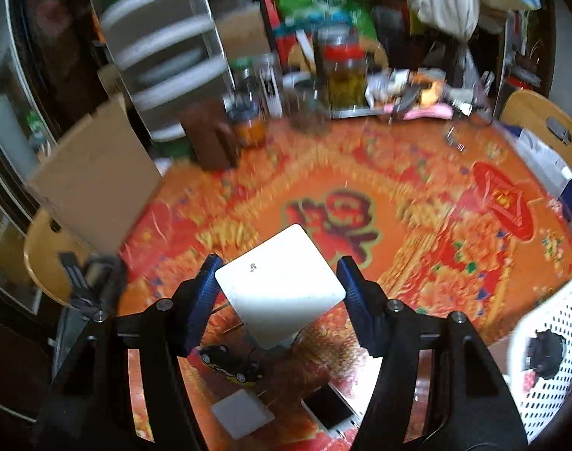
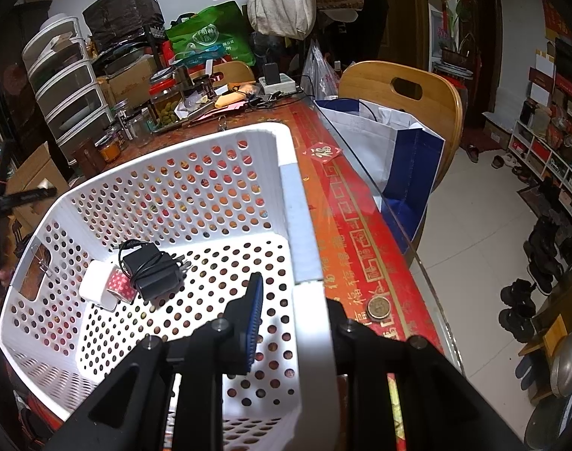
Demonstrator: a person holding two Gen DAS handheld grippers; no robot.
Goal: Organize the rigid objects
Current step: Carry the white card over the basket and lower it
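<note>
My left tongs point(image 1: 280, 282) grip a white square box point(image 1: 282, 282) between the blue pads, above the orange tablecloth point(image 1: 361, 173). My right tongs point(image 2: 297, 319) are closed on the rim of the white basket point(image 2: 304, 225). Inside the basket lie a black charger point(image 2: 150, 270) and a small white box point(image 2: 96, 285).

tablecloth point(image 1: 361, 173) centre open; jars point(image 1: 342, 75) (rear) block, basket point(image 2: 210, 173) walls
</note>
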